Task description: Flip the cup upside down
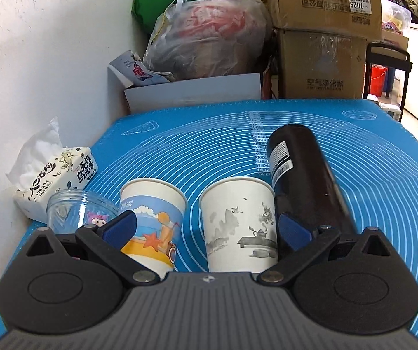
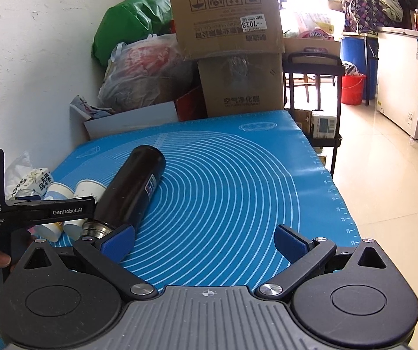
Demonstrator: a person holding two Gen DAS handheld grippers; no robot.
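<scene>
The left gripper (image 1: 206,227), jaws spread wide and holding nothing, is approaching two upright paper cups at lower centre, the white ink-painted paper cup (image 1: 239,221) likeliest; closing around it comes next, while the right gripper (image 2: 204,240) is waiting open and empty.

Matt paper cups (image 1: 239,221), glossy dark metal flask (image 1: 305,175), clear glass jar (image 1: 74,210), smooth blue silicone-look mat (image 2: 238,180)

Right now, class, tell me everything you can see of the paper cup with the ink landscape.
The ink-landscape cup is white paper printed with grey mountains, birds and a teapot. It stands upright, mouth open, on the blue mat, between the open left gripper's fingers. The dark flask lies against its right side.
</scene>
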